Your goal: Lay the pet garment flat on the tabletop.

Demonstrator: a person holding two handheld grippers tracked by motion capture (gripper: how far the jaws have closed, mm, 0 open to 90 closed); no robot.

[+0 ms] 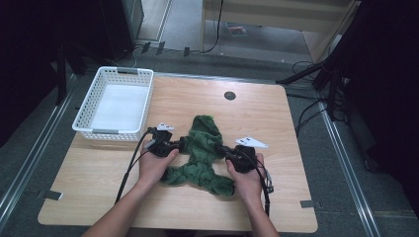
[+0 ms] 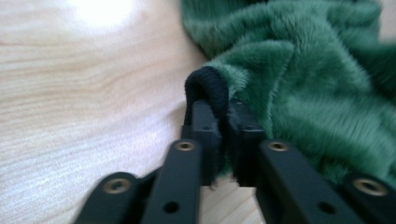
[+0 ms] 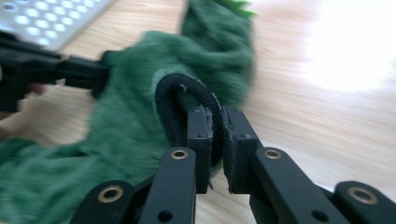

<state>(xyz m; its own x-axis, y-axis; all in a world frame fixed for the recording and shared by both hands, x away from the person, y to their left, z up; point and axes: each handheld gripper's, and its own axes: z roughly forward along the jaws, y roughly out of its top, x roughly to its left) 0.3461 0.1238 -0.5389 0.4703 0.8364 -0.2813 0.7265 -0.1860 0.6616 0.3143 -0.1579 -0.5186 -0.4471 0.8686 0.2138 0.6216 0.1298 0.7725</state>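
One green fleece garment (image 1: 200, 153) lies on the table (image 1: 276, 118) beside one white basket (image 1: 116, 103) (empty); two grippers, left gripper (image 2: 223, 116) and right gripper (image 3: 215, 126), each clamp its black trim.

Crumpled green fleece garment (image 1: 201, 150); black-trimmed; mid-table.

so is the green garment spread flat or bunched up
Bunched up. The garment lies in rumpled folds on the table, and each gripper, left and right, is shut on a black trim edge of it.
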